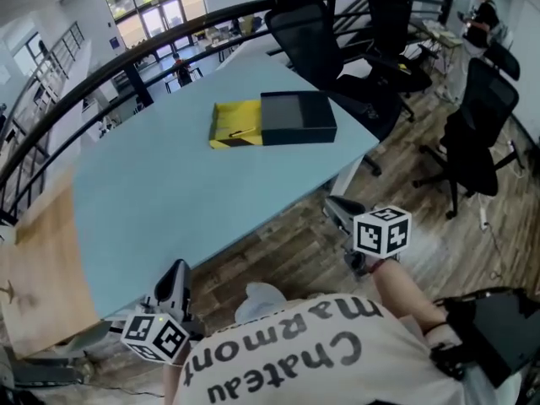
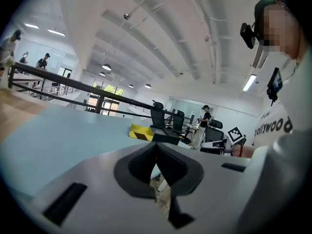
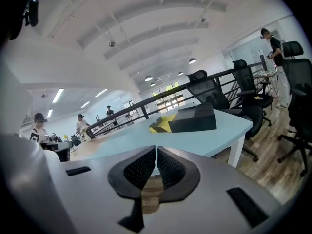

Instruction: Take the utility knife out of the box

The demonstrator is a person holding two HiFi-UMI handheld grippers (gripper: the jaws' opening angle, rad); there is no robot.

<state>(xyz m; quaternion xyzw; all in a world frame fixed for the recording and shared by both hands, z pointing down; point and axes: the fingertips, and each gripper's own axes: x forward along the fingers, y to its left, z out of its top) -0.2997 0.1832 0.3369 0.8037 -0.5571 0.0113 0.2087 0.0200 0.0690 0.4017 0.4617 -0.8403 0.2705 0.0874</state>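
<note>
Though shut, tongs point(image 2: 156, 152) point(image 3: 156, 156) (both) toward box point(image 1: 297, 118).

A black box point(image 1: 297, 118) with a yellow-and-black striped section point(image 1: 234, 124) lies far out on a pale blue worktop point(image 1: 186, 201), well apart from the left gripper point(image 1: 175, 273) and right gripper point(image 1: 339, 211), which hover off the worktop's near edge.

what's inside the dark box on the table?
In the head view the dark box looks open on top, showing a flat grey bottom with nothing distinct on it. Both gripper views show only its side wall, so the interior is hidden there.
</note>
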